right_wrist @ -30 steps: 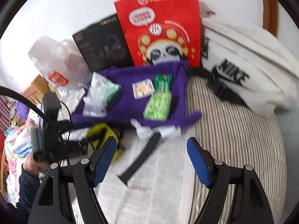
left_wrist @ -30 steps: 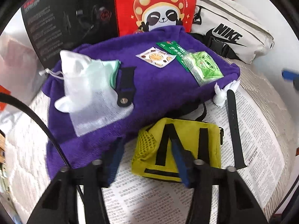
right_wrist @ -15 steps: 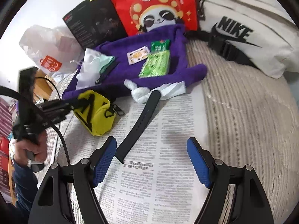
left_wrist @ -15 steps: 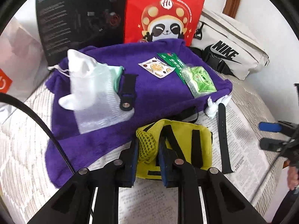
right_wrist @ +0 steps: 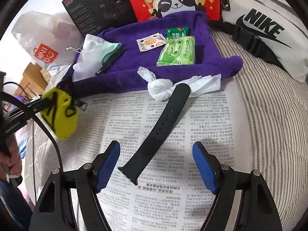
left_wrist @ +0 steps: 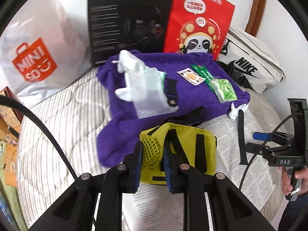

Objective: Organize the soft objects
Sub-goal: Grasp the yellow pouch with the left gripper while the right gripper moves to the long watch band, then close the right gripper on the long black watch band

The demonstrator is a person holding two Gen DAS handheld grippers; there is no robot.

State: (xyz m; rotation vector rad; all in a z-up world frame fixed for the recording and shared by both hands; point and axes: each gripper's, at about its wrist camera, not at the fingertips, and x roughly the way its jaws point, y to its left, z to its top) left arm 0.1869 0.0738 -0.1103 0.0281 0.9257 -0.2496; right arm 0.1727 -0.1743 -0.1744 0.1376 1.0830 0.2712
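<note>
My left gripper (left_wrist: 153,165) is shut on the mesh corner of a yellow pouch (left_wrist: 190,148) with black straps and holds it lifted off the newspaper; the pouch also shows at the left of the right wrist view (right_wrist: 59,113). My right gripper (right_wrist: 156,165) is open and empty, its fingers either side of the near end of a black watch strap (right_wrist: 163,127) lying on the newspaper (right_wrist: 202,134). A purple towel (left_wrist: 192,100) carries a white mesh bag (left_wrist: 140,88), a green packet (left_wrist: 224,89) and a sticker sheet (left_wrist: 190,76).
A crumpled white tissue (right_wrist: 163,88) lies at the towel's front edge. A red panda bag (left_wrist: 198,25), a black box (left_wrist: 127,23), a white Nike bag (right_wrist: 259,28) and a Miniso bag (left_wrist: 34,61) stand behind. The striped mattress (right_wrist: 269,115) surrounds the newspaper.
My left gripper closed on the yellow pouch and lifted it back and up. My right gripper moved down and forward until its fingers flank the black strap's end.
</note>
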